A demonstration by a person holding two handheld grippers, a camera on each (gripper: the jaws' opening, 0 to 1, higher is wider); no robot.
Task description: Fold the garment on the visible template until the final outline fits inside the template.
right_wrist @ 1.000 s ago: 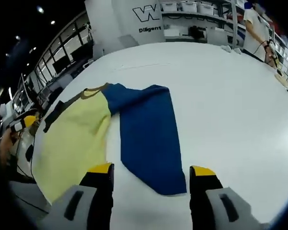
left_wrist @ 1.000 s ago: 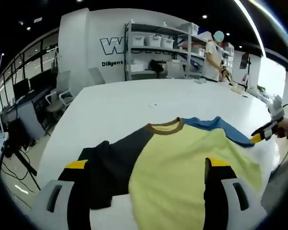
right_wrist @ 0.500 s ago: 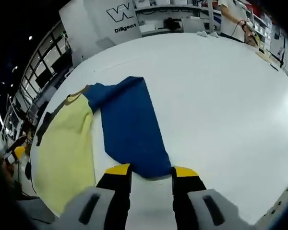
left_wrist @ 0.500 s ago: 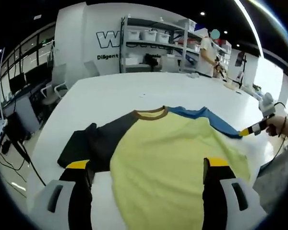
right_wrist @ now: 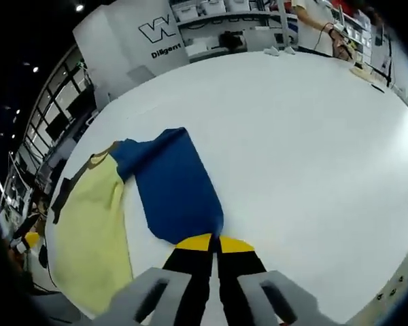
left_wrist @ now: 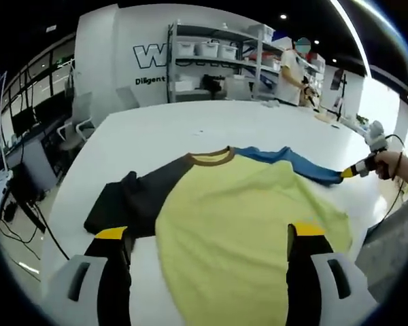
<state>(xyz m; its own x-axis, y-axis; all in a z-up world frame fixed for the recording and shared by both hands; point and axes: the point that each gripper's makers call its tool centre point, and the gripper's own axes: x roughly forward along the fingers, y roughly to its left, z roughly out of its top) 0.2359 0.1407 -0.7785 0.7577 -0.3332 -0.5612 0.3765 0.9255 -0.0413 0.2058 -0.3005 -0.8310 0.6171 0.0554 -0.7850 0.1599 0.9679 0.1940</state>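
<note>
A T-shirt lies flat on the white table (left_wrist: pixel 163 129): yellow body (left_wrist: pixel 238 217), brown collar (left_wrist: pixel 211 157), dark grey sleeve (left_wrist: pixel 132 200) and blue sleeve (left_wrist: pixel 285 161). My left gripper (left_wrist: pixel 207 234) stands open over the shirt's near hem, one jaw on each side of the yellow body. My right gripper (right_wrist: pixel 214 242) is shut on the cuff end of the blue sleeve (right_wrist: pixel 170 183). In the left gripper view it appears at the far right (left_wrist: pixel 350 172), held by a hand. The yellow body (right_wrist: pixel 95 224) lies left of the blue sleeve.
The white table (right_wrist: pixel 313 136) stretches wide beyond the shirt. Metal shelves with bins (left_wrist: pixel 217 68) and a standing person (left_wrist: pixel 292 71) are at the far end. Chairs and desks (left_wrist: pixel 68 132) stand off the table's left side.
My right gripper's jaws have come together on the blue sleeve's cuff end, from wide open a second ago. The left gripper view has shifted slightly; its jaws stay open.
</note>
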